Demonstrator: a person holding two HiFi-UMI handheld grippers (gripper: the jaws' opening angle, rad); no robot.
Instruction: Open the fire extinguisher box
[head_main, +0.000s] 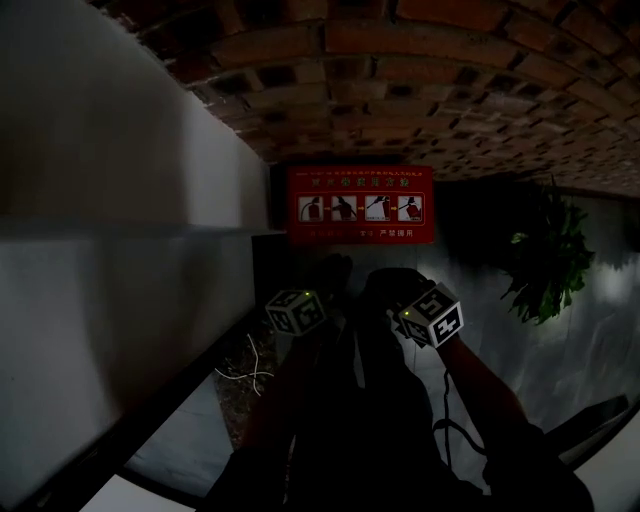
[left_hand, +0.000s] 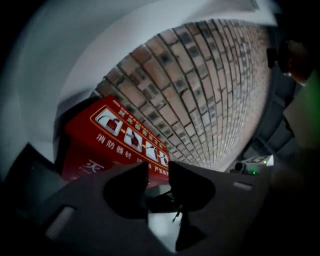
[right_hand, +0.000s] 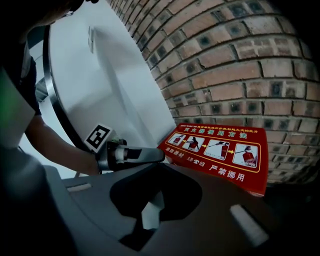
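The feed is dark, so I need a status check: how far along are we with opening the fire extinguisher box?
Done: nothing yet; the red fire extinguisher box looks closed. In hand: both grippers sit close to it, the left gripper with jaws apart and empty, the right gripper shut and empty. Still to do: grip the box's edge and open it.

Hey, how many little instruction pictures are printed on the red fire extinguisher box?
4, side by side in one row on the red fire extinguisher box, seen in the right gripper view: leftmost, second, third, rightmost. None appears hidden.
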